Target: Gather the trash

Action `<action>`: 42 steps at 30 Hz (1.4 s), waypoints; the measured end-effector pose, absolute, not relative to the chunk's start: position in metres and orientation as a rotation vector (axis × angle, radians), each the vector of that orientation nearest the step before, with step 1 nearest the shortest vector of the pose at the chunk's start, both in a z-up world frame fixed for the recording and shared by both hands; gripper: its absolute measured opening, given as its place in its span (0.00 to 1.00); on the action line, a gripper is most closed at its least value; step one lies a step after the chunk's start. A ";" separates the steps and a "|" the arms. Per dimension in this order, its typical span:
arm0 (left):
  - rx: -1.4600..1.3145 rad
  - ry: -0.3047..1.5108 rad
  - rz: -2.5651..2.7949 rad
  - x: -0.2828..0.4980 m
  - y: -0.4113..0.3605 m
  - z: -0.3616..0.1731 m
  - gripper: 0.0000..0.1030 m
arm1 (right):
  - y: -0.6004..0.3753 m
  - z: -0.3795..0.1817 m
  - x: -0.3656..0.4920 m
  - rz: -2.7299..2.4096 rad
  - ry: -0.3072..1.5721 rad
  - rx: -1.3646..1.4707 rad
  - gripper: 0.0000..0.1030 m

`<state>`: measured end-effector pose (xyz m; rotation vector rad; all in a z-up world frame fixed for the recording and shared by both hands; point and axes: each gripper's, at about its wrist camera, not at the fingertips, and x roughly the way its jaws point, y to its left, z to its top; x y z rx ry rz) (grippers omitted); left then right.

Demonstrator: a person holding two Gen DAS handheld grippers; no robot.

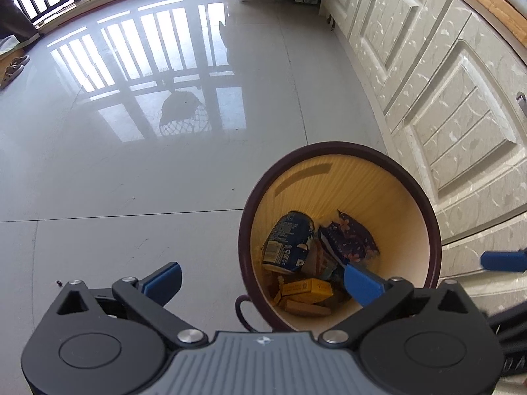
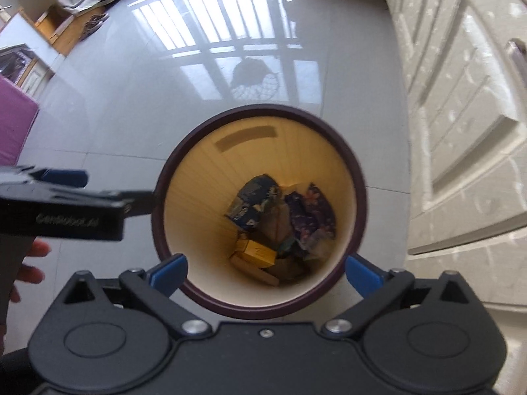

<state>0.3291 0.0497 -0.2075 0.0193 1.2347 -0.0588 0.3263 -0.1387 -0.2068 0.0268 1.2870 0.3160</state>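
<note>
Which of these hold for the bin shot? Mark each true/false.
1. The trash bin stands upright on the floor beside the white cabinets. True.
2. The bin is empty. False: a blue can, a dark floral wrapper and a yellow box lie at its bottom.
3. The right gripper is open with nothing between its fingers. True.
4. The left gripper is clamped on the can. False: it is open and empty; the can lies in the bin.
5. The bin has a lid on it. False: its top is open, showing a dark rim and a pale yellow inner wall.
</note>
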 end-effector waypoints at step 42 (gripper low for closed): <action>0.068 0.912 -0.067 0.179 0.011 0.010 1.00 | -0.211 0.022 0.188 0.139 0.911 -0.023 1.00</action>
